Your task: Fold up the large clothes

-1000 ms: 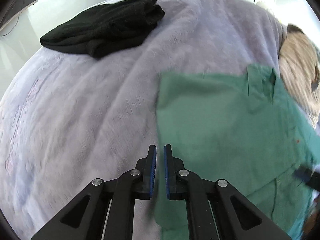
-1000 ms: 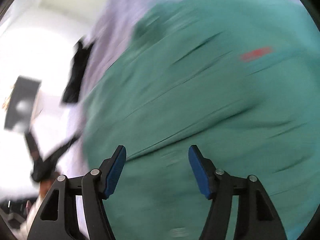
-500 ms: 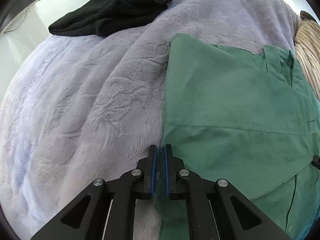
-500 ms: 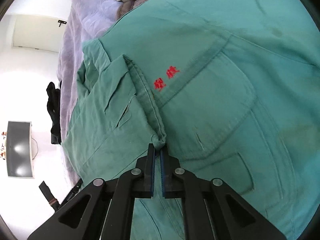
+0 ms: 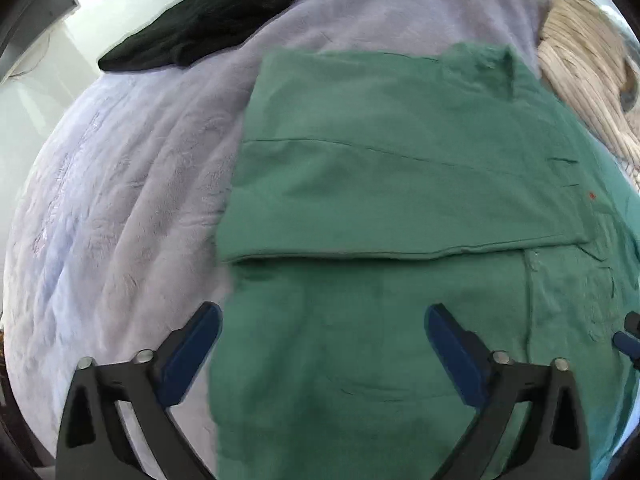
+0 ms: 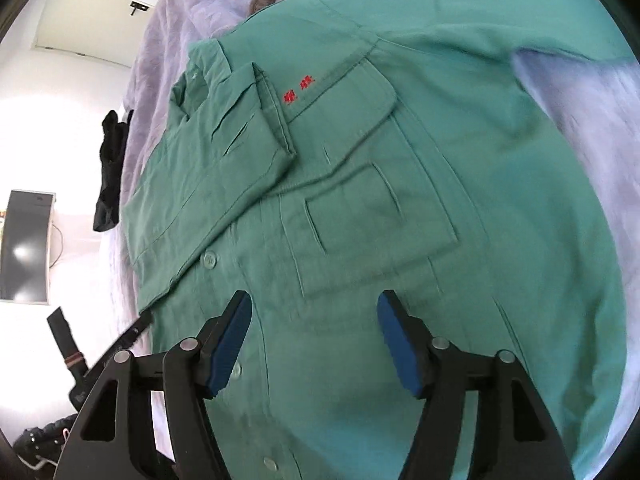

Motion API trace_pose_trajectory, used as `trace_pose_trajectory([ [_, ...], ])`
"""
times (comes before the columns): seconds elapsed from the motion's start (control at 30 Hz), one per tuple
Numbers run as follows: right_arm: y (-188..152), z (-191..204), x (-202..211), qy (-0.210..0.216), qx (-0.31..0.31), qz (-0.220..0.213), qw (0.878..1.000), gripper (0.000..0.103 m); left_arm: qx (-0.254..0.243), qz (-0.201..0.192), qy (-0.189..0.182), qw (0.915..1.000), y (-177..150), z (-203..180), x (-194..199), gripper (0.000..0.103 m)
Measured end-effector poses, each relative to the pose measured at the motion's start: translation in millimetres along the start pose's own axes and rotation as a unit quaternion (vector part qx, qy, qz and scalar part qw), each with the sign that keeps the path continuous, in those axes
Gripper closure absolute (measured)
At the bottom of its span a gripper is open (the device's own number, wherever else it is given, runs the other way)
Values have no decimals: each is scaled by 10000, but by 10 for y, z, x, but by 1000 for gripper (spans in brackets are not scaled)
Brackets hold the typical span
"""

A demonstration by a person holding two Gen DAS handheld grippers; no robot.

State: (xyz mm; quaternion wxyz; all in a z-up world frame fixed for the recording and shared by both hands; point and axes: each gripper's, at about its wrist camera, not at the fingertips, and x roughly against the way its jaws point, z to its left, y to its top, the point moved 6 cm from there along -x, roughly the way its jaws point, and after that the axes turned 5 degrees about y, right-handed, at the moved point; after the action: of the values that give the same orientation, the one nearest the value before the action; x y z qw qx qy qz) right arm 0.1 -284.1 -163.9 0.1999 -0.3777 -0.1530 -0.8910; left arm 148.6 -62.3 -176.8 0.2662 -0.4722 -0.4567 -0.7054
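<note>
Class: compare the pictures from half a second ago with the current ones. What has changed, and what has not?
Both grippers let go: the left gripper and right gripper, then shut on the green shirt, now stand open above it. The folded-over sleeve stays laid across the shirt; the black garment is unmoved.

left gripper (image 5: 323,326): black plastic frame with triangle holes | two fingers with dark blue pads (image 5: 450,338) | round silver screws on top || right gripper (image 6: 315,330): same black frame with triangle holes | blue pads (image 6: 394,334) with tiny ridges | shiny silver screws at the joints
</note>
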Motion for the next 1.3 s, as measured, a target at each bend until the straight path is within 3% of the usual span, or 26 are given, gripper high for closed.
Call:
trace_pose_trajectory([
  [0.1,-99,-56,93,51,-8,47,10000,33,-251,232,-122,9993,-182,-276,-4,1],
  [0.2,-162,-144,177,67,11,66,10000,22,-436,394,-225,9980,-316,-519,-1,1],
  [0.37,-209,-305,352,209,-33,-43,9998,17,-544,628,-451,9955,-391,-790,-24,1],
  [0.43,-203,-359,421,296,-62,-88,9995,2,-618,663,-529,9945,-398,-874,-27,1],
  [0.47,-191,-401,469,346,-103,-133,9993,0,-642,627,-511,9947,-388,-901,-20,1],
  [0.67,-71,-697,729,427,-386,-438,9974,0,-738,480,-557,9946,-249,-1243,39,1],
  [0.87,306,-1132,1189,384,-711,-1037,9913,0,-886,330,-635,9935,-78,-1812,117,1],
  [1.07,927,-1669,1709,540,-1161,-1908,9732,0,-896,280,-761,9927,131,-2200,69,1],
  [1.2,1278,-2080,1800,569,-1646,-1909,9660,0,-900,206,-813,9924,231,-2423,79,1],
  [1.3,1502,-2366,1762,654,-1951,-1913,9597,0,-887,174,-859,9922,207,-2355,106,1],
])
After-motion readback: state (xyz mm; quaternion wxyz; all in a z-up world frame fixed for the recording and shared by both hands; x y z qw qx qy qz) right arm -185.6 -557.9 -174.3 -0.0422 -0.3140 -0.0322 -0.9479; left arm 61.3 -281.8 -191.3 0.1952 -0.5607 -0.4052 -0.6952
